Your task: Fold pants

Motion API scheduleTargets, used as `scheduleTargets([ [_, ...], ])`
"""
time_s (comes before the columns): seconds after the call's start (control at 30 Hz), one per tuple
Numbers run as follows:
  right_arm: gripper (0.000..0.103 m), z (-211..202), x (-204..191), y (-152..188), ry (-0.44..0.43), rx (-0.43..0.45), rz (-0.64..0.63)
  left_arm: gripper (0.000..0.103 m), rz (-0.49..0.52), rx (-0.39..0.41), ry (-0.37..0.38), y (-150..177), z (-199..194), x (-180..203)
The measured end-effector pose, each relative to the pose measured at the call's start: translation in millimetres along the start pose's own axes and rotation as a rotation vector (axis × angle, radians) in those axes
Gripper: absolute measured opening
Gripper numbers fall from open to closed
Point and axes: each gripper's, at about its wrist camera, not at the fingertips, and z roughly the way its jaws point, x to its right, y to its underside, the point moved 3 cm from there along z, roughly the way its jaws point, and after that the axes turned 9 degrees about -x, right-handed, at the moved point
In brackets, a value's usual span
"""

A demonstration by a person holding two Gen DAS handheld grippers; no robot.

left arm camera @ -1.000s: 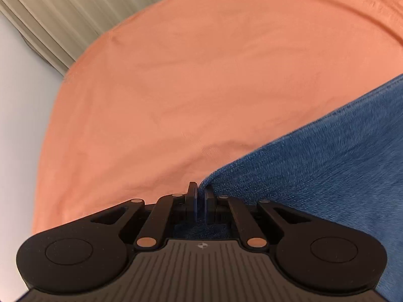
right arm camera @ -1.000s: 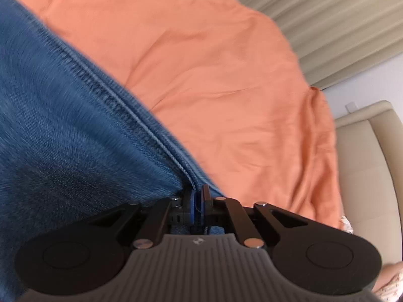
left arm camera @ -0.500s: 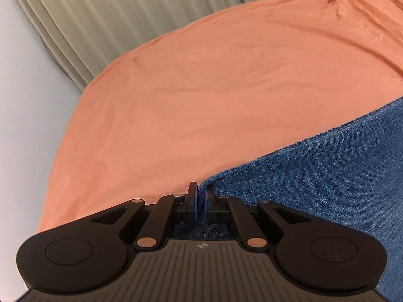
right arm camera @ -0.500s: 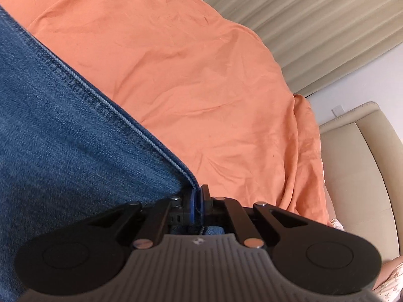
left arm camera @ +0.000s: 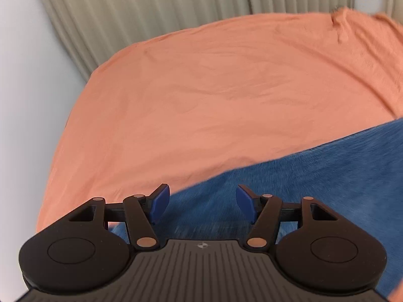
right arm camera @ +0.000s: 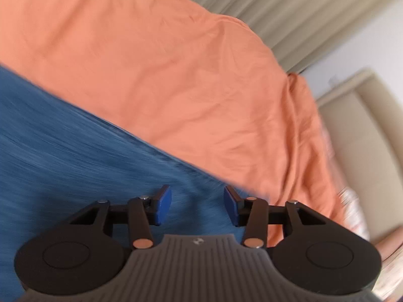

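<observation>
On the bed: orange sheet spread across the whole surface, lightly creased, with the pants lying on top of it.
Pants: blue denim pants, flat on the sheet; in the left wrist view they fill the lower right, in the right wrist view the lower left. Fabric detail is smeared by motion blur in both views.
Pants edge, left view: runs diagonally from beneath the gripper up toward the right border, sheet beyond it.
Pants edge, right view: runs diagonally from the left border down toward the gripper, sheet beyond it.
Left gripper: left gripper above the denim, near its edge; jaws released and standing wide apart, having just been opening. Blue pads are clear of the cloth; denim shows in the gap but lies below, not pinched.
Right gripper: right gripper above the denim near the pants' edge; jaws released, set moderately apart, having just been opening. Blue pads bare, nothing clamped; denim visible through the gap, lying below.
Background, left view: pleated beige curtain behind the bed, pale wall at the left.
Background, right view: same kind of curtain at top right, and a cream upholstered piece just beside the bed's right edge; what it is cannot be told with certainty.
</observation>
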Motion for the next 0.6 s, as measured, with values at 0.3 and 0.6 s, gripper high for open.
scheduleTargets([
  [0.3, 0.045, -119.4, -113.4, 45.5, -0.429, 0.002, 0.139, 0.070, -0.349, -0.017, 0.133, 87.0, -52.4, -111.4],
  [0.6, 0.044, -198.3, -250.3, 109.9, -0.703, 0.010, 0.134, 0.068, -0.785, 0.039, 0.327, 203.4, -4.0, -166.1],
])
